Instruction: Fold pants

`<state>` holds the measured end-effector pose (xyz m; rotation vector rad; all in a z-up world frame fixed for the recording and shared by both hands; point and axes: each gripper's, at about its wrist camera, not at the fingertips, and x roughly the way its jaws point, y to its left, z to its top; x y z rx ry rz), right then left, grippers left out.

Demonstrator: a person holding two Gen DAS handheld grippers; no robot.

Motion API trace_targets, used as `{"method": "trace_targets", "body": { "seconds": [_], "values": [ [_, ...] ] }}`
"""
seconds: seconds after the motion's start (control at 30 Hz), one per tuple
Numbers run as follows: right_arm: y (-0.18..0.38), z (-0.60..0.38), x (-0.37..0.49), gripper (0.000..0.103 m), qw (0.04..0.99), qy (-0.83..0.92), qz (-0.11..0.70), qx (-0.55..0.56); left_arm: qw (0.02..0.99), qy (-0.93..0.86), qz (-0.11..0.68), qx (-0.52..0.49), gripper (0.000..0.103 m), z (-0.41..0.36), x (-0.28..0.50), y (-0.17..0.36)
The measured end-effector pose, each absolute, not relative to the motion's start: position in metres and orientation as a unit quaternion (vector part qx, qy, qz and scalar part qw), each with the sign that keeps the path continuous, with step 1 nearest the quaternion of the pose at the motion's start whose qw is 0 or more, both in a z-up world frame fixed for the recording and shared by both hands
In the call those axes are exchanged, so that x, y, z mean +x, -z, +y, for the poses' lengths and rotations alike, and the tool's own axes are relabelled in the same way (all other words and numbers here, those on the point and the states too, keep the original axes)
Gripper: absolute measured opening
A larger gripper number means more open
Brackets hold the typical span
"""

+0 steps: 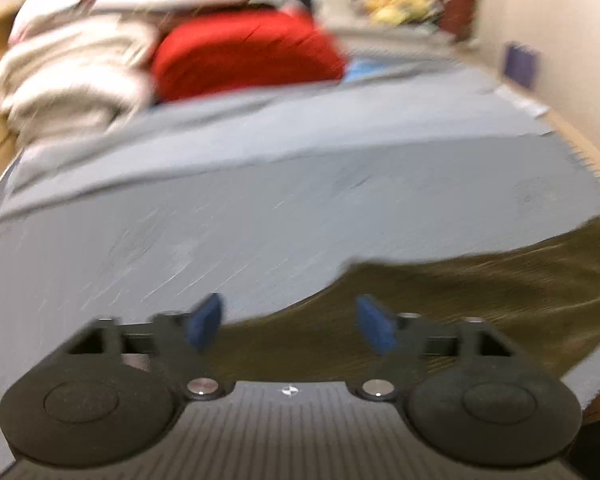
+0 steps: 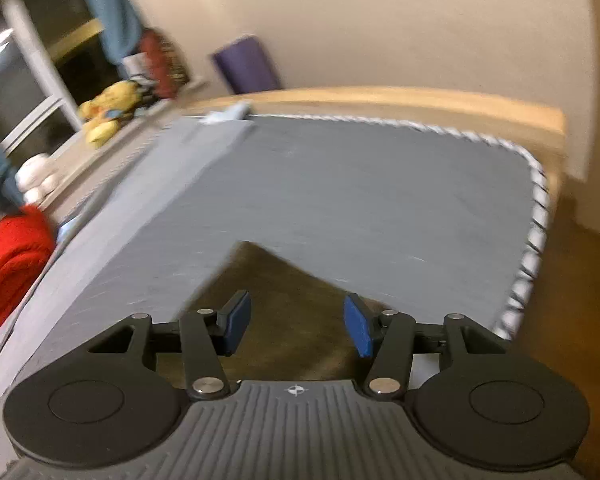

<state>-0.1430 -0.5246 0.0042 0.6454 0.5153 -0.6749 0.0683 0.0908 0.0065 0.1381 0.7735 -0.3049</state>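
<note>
pants: olive-brown pants (image 1: 480, 300) lie flat on the grey bed (image 1: 260, 208), at its near edge; in the left wrist view they spread from under the tongs out to the right, in the right wrist view a corner of them (image 2: 284, 312) points to the far side.
left tongs: left tongs (image 1: 290, 322) spread wide, blue pads apart, nothing between them; they hover over the left end of the cloth.
right tongs: right tongs (image 2: 296, 322) also spread, empty, above the cloth corner.
handling: soft, light, limp fabric by the look of it; it should drape and sag when lifted, and may slide on the sheet.
where to hold: judged best at an edge or corner, 1 for each tongs, pinching both layers so it lifts evenly.
blur: both views are smeared; waistband and leg ends cannot be told apart.
far side: red bundle (image 1: 244, 54) and pale blankets (image 1: 68, 72), well apart from the pants.
</note>
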Motion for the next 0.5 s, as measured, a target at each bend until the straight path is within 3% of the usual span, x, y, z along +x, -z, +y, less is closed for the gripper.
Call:
{"method": "trace_targets", "body": {
  "seconds": [0.13, 0.2, 0.3, 0.5],
  "values": [
    [0.027, -0.550, -0.154, 0.055, 0.828, 0.330, 0.290, 0.349, 0.914, 0.202, 0.349, 0.035, 0.092, 0.037, 0.032, 0.015],
    [0.042, -0.554, -0.149, 0.055, 0.813, 0.323, 0.306, 0.375, 0.884, 0.205, 0.412, 0.078, 0.092, -0.002, 0.031, 0.039],
    [0.055, -0.552, -0.143, 0.056, 0.788, 0.322, 0.317, 0.418, 0.886, 0.228, 0.379, 0.140, 0.092, -0.041, 0.026, 0.049],
    [0.086, -0.561, -0.133, 0.058, 0.728, 0.343, 0.317, 0.502, 0.872, 0.233, 0.406, 0.141, 0.092, -0.059, 0.038, 0.066]
  ]
}}
